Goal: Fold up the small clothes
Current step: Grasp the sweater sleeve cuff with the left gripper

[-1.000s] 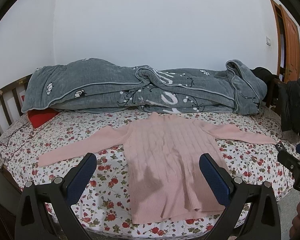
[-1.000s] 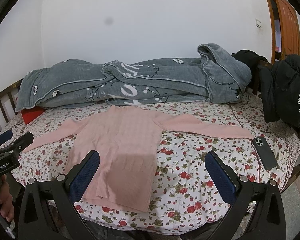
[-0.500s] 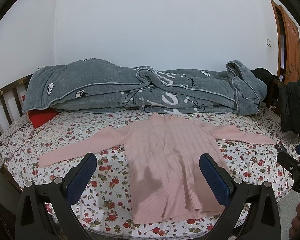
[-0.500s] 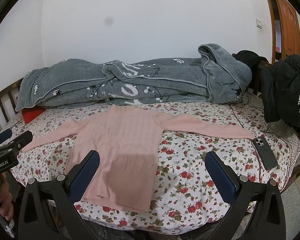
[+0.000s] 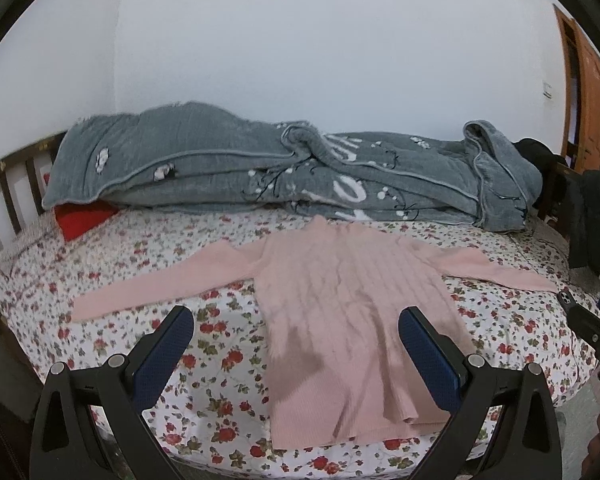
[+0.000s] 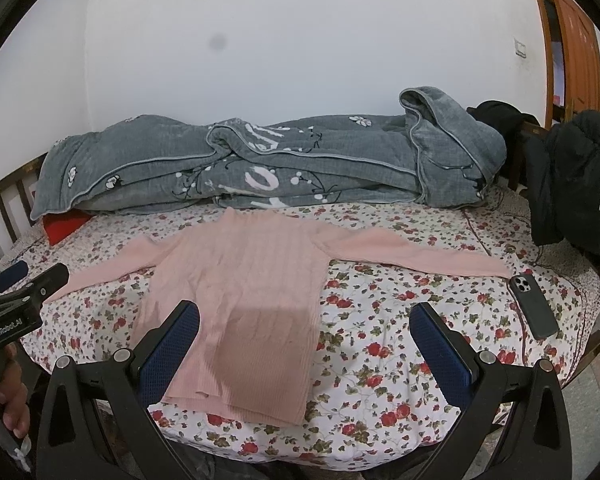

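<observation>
A pink knit sweater (image 5: 352, 304) lies flat on the bed (image 5: 220, 364), front down or up I cannot tell, with the collar toward the rolled grey blanket (image 5: 284, 176) and the hem close to the near edge of the mattress. Both sleeves are spread out to the sides of the sweater body, so the garment is fully open and no fold is made yet. The left gripper (image 5: 296, 344) hovers above the hem part of the sweater with its jaws wide apart and holding nothing; the right gripper (image 6: 304, 340) hovers just beside the sweater, over the flowered sheet, also with jaws released and empty. A dark phone (image 6: 534, 306) lies on the sheet beyond the end of the sleeve that reaches away from the sweater toward the black jacket (image 6: 572, 176). The sweater looks light, soft and a little stretchy, so I think it will sag and wrinkle when lifted and will not keep any shape by itself. A good place to take hold seems to be each sleeve cuff, or the shoulder and hem corners together, pinching only the knit and not the sheet under it.
</observation>
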A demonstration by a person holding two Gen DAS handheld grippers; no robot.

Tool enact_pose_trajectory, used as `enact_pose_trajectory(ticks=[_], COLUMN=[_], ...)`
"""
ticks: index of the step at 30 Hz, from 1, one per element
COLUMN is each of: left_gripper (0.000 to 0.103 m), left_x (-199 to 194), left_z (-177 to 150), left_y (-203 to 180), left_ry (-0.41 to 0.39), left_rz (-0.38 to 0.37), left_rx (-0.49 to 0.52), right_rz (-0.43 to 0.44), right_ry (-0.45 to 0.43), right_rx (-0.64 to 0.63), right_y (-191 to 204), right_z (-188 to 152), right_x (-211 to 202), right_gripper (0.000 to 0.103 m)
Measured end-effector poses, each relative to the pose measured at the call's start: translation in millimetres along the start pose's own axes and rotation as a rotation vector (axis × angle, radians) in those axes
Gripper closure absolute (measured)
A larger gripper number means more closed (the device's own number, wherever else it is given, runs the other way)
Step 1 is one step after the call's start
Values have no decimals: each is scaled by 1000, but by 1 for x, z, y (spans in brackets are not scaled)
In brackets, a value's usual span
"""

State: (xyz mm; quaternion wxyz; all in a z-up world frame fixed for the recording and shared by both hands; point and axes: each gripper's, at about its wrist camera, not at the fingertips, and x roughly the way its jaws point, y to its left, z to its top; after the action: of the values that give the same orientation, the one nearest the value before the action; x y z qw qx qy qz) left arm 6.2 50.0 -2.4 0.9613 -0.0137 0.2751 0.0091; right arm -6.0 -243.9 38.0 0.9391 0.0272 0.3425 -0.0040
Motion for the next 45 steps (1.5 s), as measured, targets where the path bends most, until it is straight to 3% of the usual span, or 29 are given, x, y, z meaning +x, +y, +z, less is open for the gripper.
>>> enact_pose_trajectory(ticks=[8, 20, 23, 27, 31, 38, 45], left_gripper=[0, 9, 16, 16, 27, 28, 48], left_x=[63, 140, 159, 173, 188, 203, 213], left_z=[-24, -68, -75, -76, -80, -77, -72], left_y=[53, 214, 247, 281, 310, 338, 351], left_ry=[99, 222, 251, 231, 232, 193, 198], left_rz=[90, 254, 236, 260, 252, 218, 278], left_rx=[-64, -306, -403, -467, -560, -665, -702], right_rz=[-7, 104, 120, 137, 118, 126, 139], right_ry=[39, 116, 132, 162, 156, 145, 135], right_rx=[-24, -98, -109, -124, -144, -147, -99], right_y=[13, 75, 91, 110, 120, 123, 112], right_z=[-20, -44, -47, -47, -47, -38, -32], right_x=[50, 130, 150, 173, 187, 196, 197], right_gripper=[0, 1, 1, 1, 1, 1, 1])
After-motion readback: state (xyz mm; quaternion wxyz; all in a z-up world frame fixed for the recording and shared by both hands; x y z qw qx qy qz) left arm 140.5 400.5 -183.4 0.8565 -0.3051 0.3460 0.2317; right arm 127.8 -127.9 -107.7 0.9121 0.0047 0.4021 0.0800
